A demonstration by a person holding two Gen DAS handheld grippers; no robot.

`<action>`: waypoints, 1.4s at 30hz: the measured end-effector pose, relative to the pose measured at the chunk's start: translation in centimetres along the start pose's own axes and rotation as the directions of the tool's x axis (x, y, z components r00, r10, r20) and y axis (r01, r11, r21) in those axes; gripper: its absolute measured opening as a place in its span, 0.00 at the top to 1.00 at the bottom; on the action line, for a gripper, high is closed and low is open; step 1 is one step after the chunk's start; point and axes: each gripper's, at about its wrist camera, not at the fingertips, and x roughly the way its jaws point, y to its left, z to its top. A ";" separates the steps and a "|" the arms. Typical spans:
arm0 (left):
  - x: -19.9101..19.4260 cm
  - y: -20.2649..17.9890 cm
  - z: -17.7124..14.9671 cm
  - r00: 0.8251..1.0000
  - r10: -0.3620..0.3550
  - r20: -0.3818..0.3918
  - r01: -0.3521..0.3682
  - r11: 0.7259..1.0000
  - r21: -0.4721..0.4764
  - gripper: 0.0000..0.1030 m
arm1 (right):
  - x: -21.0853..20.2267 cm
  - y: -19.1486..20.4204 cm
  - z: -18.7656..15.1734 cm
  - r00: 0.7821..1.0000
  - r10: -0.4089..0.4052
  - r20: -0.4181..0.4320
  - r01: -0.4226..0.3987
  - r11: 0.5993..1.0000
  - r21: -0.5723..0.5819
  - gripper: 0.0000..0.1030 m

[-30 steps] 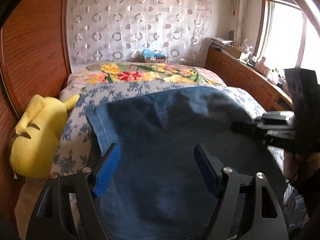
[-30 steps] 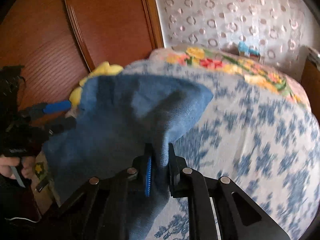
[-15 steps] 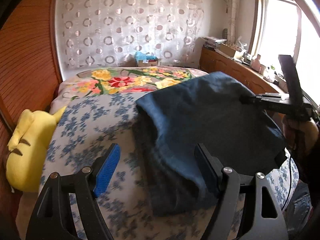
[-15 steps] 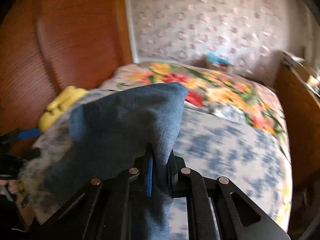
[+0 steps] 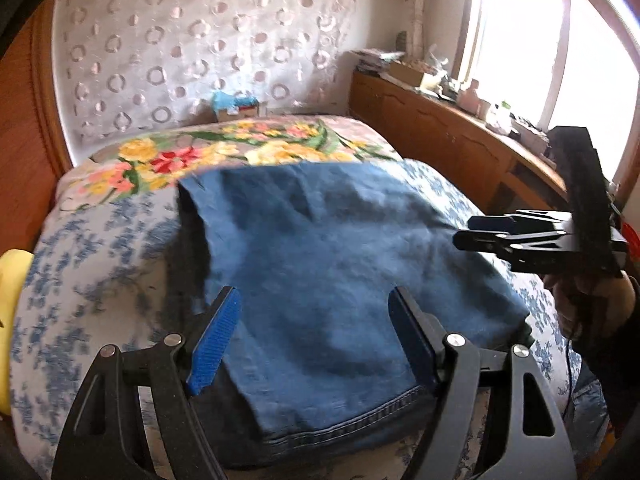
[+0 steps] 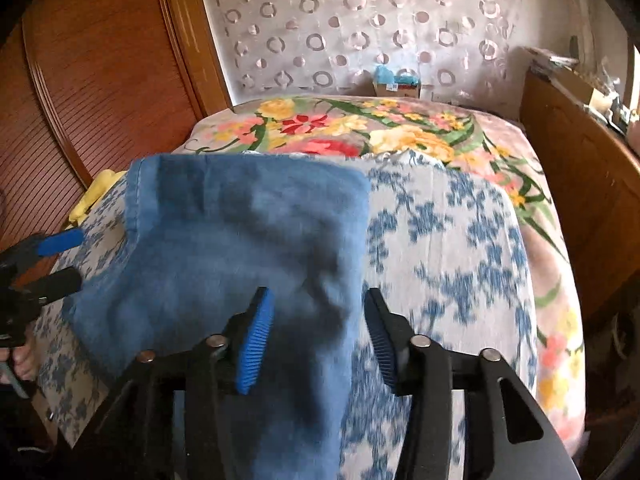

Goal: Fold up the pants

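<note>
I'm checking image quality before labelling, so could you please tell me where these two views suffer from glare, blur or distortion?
Left wrist view: the window is blown out white, the floral blanket is smeared, and the room edges bow from the fisheye. Right wrist view: light is even, but the blue-print sheet and the jeans are motion-blurred; the wooden panel curves.

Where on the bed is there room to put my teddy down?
Free: the blue-flowered sheet right of the jeans, and the bright floral blanket by the curtain. Crowded: the near edge, with the jeans, both grippers and the yellow plush toy.
</note>
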 end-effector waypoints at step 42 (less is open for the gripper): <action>2.0 0.7 -2.7 0.994 -0.072 -0.082 0.071 0.997 -0.020 0.25 | -3.9 1.3 -3.7 0.985 0.142 0.097 -0.159 0.966 0.203 0.86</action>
